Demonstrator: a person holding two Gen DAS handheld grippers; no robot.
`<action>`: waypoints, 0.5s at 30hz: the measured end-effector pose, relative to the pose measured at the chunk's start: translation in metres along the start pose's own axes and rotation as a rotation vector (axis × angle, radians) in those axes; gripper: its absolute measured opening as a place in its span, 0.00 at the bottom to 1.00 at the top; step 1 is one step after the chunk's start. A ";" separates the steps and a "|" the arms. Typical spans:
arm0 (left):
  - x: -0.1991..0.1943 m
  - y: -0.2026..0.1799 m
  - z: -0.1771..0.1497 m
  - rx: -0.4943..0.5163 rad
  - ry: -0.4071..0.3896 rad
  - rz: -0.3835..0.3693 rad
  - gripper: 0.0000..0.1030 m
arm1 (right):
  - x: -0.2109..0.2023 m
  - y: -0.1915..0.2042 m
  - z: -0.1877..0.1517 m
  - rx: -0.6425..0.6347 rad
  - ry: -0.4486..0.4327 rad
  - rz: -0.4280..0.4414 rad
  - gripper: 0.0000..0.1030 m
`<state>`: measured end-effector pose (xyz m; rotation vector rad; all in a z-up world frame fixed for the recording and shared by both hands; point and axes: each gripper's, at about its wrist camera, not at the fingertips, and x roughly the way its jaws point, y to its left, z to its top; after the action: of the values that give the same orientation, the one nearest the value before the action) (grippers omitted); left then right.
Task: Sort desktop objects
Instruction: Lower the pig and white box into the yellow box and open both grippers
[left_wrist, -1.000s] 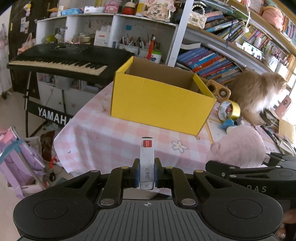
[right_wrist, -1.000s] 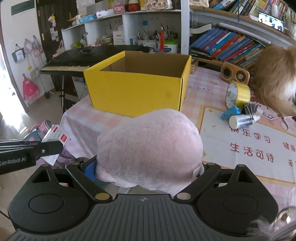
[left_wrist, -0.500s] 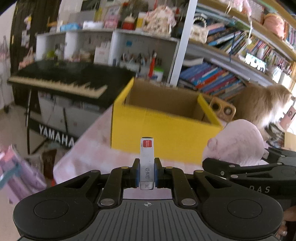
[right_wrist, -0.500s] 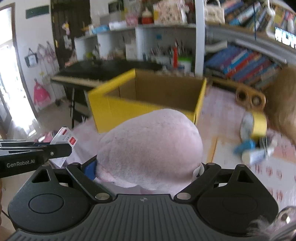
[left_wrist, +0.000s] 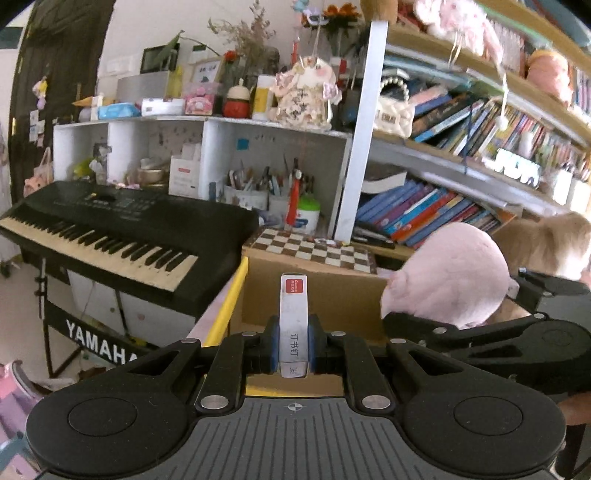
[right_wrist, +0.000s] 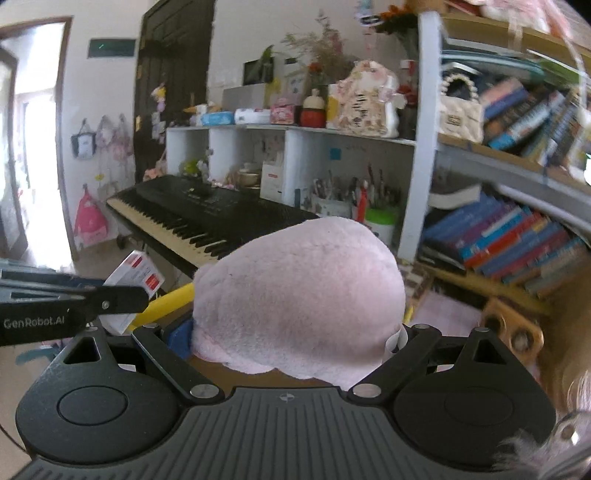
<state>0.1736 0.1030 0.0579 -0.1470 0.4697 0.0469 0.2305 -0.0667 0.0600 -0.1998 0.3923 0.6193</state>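
Note:
My left gripper (left_wrist: 293, 345) is shut on a small white staple box (left_wrist: 293, 317) with a red end label, held upright over the near edge of the yellow cardboard box (left_wrist: 231, 299). The brown inside of that box lies right below and ahead. My right gripper (right_wrist: 291, 339) is shut on a pink plush toy (right_wrist: 299, 299) that fills the middle of its view and hides the fingertips. In the left wrist view the plush toy (left_wrist: 448, 275) hangs at the right, over the box's far side. In the right wrist view the staple box (right_wrist: 135, 278) shows at the left.
A black keyboard (left_wrist: 118, 236) on a stand is left of the box. A chessboard (left_wrist: 314, 247), pen cups (left_wrist: 258, 192) and shelves of books (left_wrist: 417, 210) stand behind it. A fluffy tan cat (left_wrist: 554, 236) sits at the far right. A wooden speaker (right_wrist: 513, 328) is on the table.
Both grippers have risen and moved forward, from in front of the yellow box to over its opening. Each keeps hold of its object. The pink tablecloth has dropped out of view.

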 end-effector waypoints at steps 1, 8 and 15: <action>0.011 -0.001 0.003 0.009 0.016 0.003 0.13 | 0.008 -0.002 0.002 -0.023 0.011 0.008 0.90; 0.084 -0.006 0.006 0.075 0.200 0.022 0.13 | 0.093 -0.015 0.004 -0.217 0.227 0.153 0.90; 0.122 -0.004 -0.002 0.080 0.310 0.062 0.13 | 0.153 -0.019 0.009 -0.336 0.440 0.360 0.92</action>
<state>0.2817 0.0998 0.0014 -0.0612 0.7845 0.0663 0.3584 0.0005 0.0065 -0.6010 0.7578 0.9996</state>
